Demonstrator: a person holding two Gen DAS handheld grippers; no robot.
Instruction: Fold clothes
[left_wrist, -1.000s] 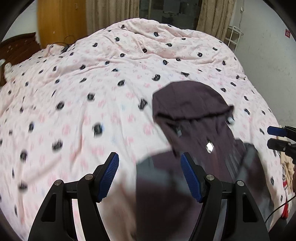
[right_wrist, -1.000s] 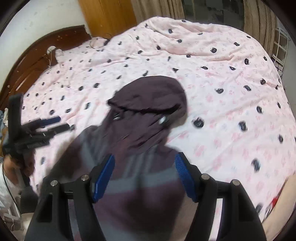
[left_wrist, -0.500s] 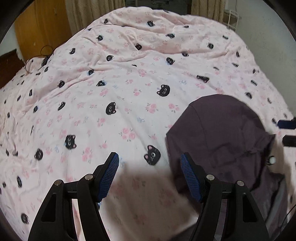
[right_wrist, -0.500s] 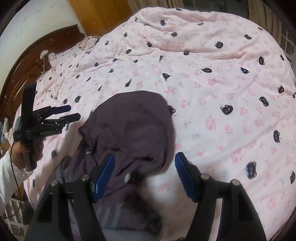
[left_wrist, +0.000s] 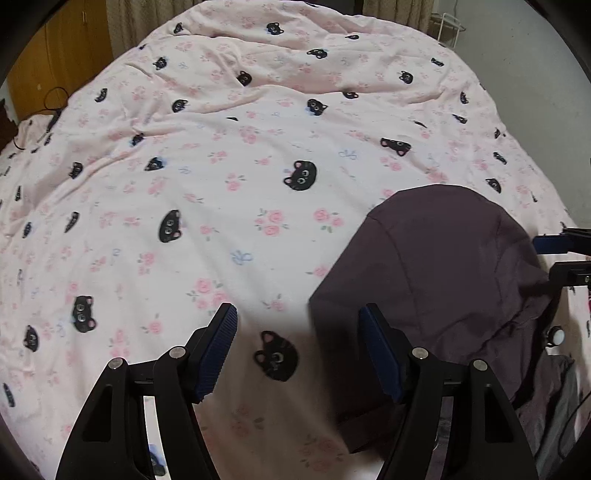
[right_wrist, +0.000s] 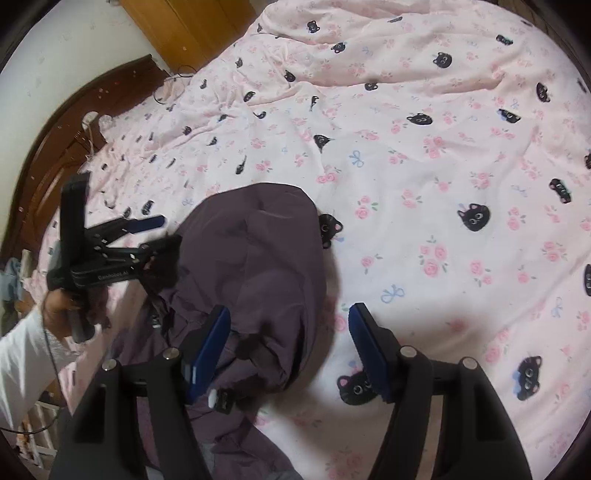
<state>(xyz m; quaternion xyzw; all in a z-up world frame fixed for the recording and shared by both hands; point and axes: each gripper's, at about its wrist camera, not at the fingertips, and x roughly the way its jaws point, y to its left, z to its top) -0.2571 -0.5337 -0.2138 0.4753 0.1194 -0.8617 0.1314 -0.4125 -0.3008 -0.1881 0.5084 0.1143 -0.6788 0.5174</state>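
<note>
Your two wrist views are evenly lit by soft indoor light, moderately bright, with no glare. Both are strong fisheye pictures: the pink duvet (left_wrist: 258, 192) bulges like a dome and the corners fall to black. A soft grey shadow lies on the duvet just ahead of the left claw (left_wrist: 297, 354) and the right claw (right_wrist: 288, 343). The purple hoodie (right_wrist: 258, 258) reads dark, its edge near the other claw smeared by motion blur.

Left wrist view: looks forward and down between its own blue-padded fingers (left_wrist: 221, 354), close above the pink cat-print quilt (left_wrist: 229, 177). Right wrist view: same downward tilt, close, facing the dark wooden headboard (right_wrist: 55, 147) side. Shared: dark purple hooded garment (left_wrist: 443, 266) (right_wrist: 258, 258), quilt centre.
</note>
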